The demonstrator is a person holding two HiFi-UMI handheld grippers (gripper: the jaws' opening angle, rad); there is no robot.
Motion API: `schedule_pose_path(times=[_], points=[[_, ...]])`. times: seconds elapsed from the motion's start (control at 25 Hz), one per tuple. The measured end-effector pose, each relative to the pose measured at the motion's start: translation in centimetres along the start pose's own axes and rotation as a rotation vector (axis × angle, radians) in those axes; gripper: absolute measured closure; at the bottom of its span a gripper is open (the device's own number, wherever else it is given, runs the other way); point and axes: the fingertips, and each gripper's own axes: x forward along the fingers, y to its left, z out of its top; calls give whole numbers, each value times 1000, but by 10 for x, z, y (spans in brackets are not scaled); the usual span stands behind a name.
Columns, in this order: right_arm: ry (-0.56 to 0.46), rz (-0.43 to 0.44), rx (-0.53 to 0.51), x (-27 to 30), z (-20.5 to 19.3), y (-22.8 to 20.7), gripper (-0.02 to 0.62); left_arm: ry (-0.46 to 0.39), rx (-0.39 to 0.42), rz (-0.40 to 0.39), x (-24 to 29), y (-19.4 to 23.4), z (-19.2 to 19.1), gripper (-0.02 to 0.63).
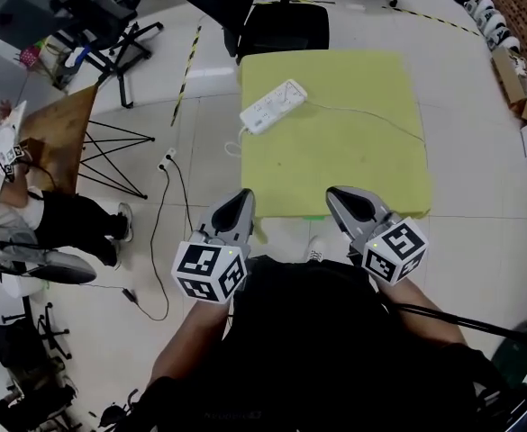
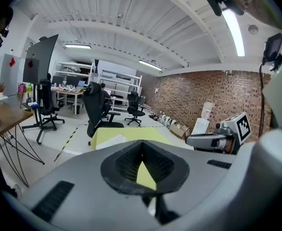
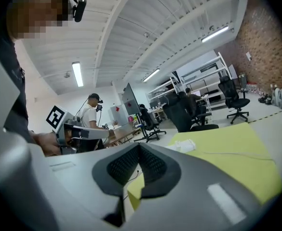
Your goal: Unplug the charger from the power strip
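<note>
**Grippers Hovering at Table's Edge, Power Strip Well Out of Reach**

A person is holding the grey left gripper (image 1: pixel 241 202) and the grey right gripper (image 1: pixel 339 196) side by side over the near edge of a square yellow-green table (image 1: pixel 371 165). Each gripper's own view shows its jaws pressed together with nothing between them. The long white plastic power strip (image 1: pixel 273 106) is lying at a slant on the table's far left part, well apart from both grippers. A thin white cord (image 1: pixel 371 118) is trailing from the strip's far end across the tabletop to the right. Whether a charger is sitting in the strip cannot be told at this size. A black office chair (image 1: pixel 281 23) is standing just beyond the table's far edge.
</note>
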Motion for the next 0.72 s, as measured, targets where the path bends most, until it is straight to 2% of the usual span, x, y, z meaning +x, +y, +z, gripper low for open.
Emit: schedule_pose_path(times=[0.36,0.56,0.72], points=[[54,86,39,23,-16,-8,592,73,23,-5,29,-4,-5,601],[62,53,61,33,-18,-12,592,98,27,-43,43,6,-7,601],[59,-9,79,46,-18,-21,592,123,35,-109,61,21,-6,601]])
